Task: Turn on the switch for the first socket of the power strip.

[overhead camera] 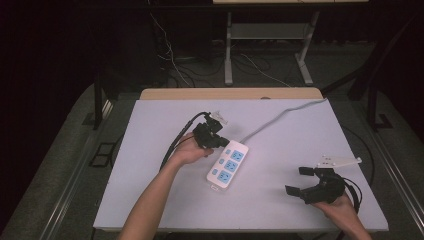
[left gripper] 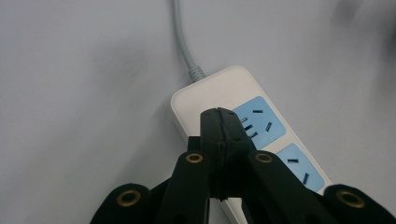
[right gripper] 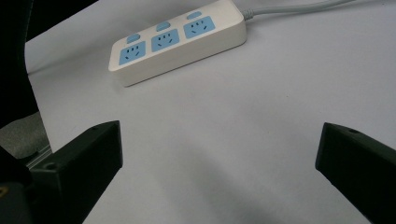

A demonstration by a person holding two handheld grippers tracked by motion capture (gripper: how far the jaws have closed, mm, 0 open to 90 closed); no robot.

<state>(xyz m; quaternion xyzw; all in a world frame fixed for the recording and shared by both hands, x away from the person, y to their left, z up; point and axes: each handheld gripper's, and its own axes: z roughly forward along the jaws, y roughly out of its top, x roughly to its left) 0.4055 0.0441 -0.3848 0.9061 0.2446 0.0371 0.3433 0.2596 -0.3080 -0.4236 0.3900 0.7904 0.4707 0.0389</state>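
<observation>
Power strip (overhead camera: 228, 164): lies near the middle of the worktop (overhead camera: 150, 190), long side slanting from the near edge toward the far right corner.
Left gripper (overhead camera: 214, 138): jaws pressed together, right over the strip's cord end.
Right gripper (overhead camera: 302, 181): jaws spread wide, nothing between them, well apart near the right edge.
Nearer hand: the left one.

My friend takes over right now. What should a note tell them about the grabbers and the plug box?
Left gripper: jaws shut, empty, tip over the cable end of the power strip, by the blue switch there; whether it presses, cannot tell.
Right gripper: jaws wide open, empty, near the table's right front, apart from the strip.
The strip lies mid-table, its grey cable running to the far edge, nothing plugged in.
Done: left is in place. Left to do: probably work the switches.
</observation>
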